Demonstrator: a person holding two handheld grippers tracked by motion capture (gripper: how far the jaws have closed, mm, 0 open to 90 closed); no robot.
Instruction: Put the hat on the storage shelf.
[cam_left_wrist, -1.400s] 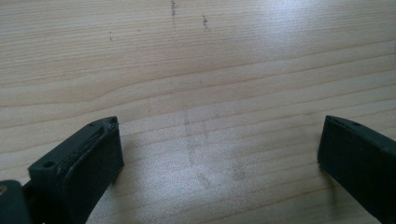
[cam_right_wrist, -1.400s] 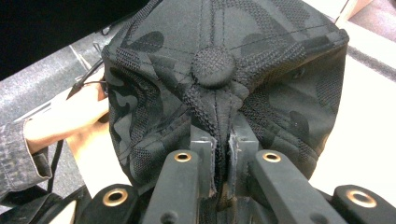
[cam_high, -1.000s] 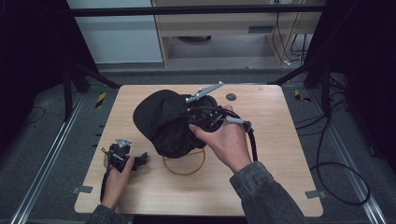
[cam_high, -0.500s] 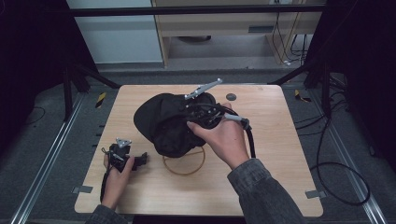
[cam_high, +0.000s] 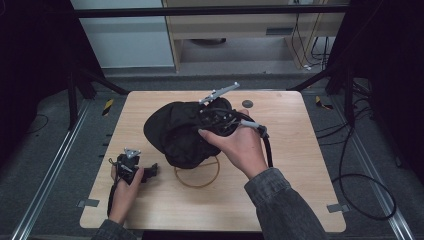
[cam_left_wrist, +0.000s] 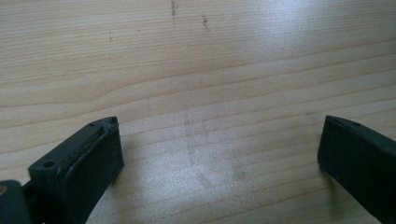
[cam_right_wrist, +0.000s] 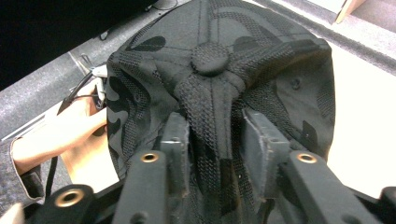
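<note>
A black camouflage-patterned cap (cam_high: 172, 132) lies crown up in the middle of the wooden table (cam_high: 300, 200). My right gripper (cam_high: 212, 120) rests on its far right side, held from above by a hand. In the right gripper view the jaws have just been opening. They stand apart on either side of a raised ridge of the cap's fabric (cam_right_wrist: 210, 58), with a gap at the right pad, so my right gripper (cam_right_wrist: 217, 126) is open. My left gripper (cam_high: 152, 171) lies near the table's front left. Its jaws are spread wide over bare wood (cam_left_wrist: 219, 140).
A thin tan ring (cam_high: 197, 186) lies on the table, partly tucked under the cap's near edge. A small dark disc (cam_high: 247, 104) sits near the far edge. Dark floor, rails and cables surround the table.
The right hand and its gripper stay on the cap, with the grey plate tipped very slightly toward the far side. The left hand has not moved.
</note>
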